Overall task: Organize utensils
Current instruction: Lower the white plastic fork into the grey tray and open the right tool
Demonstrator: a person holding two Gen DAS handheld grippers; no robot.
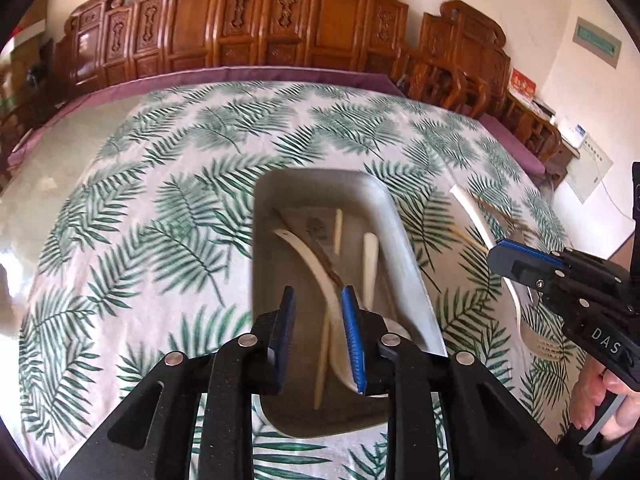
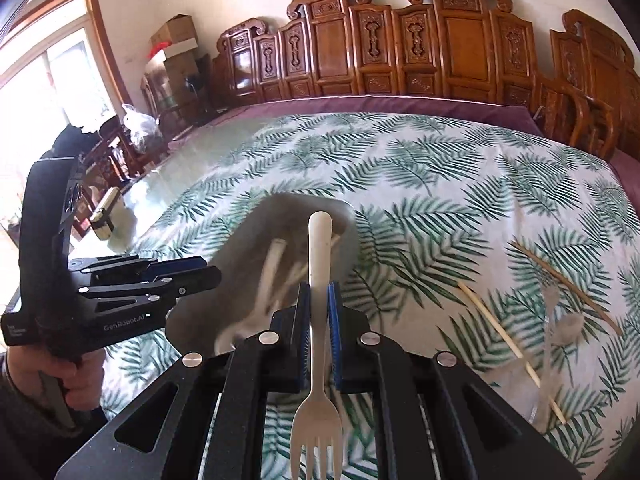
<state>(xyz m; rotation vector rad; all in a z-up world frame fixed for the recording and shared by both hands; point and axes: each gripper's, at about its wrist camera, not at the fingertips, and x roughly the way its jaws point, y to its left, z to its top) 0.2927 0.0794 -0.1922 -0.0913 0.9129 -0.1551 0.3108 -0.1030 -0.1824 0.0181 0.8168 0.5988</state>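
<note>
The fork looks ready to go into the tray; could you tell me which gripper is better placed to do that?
Right. The right gripper is already shut on the white fork, near the grey tray; the left gripper hangs open and empty above it.

My left wrist camera sits close above the grey tray (image 1: pixel 404 240), facing the carved wooden screen (image 1: pixel 256 36). My right wrist camera looks from the tray's right. Both share tray, leaf-print table (image 2: pixel 440 168), screen.
</note>
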